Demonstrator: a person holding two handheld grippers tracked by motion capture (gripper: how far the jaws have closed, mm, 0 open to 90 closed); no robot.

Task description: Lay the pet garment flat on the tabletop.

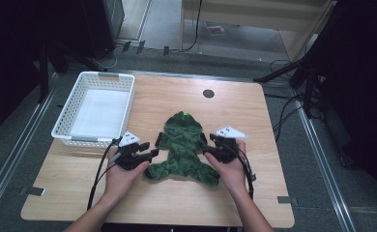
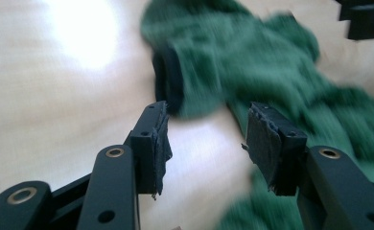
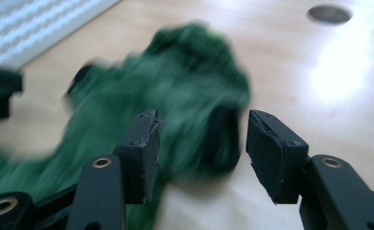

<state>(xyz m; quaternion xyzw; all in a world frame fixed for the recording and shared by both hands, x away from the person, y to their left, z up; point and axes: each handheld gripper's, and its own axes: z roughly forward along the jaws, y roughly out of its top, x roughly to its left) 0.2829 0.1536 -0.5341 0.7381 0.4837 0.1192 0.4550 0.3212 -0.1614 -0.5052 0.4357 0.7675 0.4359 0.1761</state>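
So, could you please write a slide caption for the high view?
Left gripper and right gripper, both open, flank a green hooded garment beside a white basket.

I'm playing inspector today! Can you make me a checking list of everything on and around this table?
Surface: wooden table, round dark grommet.
Job's things: green fuzzy garment spread flat mid-table; white basket at far left, looks empty.
Clutter: nothing seen.
Grippers: left gripper and right gripper open, either side of the garment.
Cables: one trails from each gripper; more lie on the floor.
Surroundings: grey floor, dark stands.
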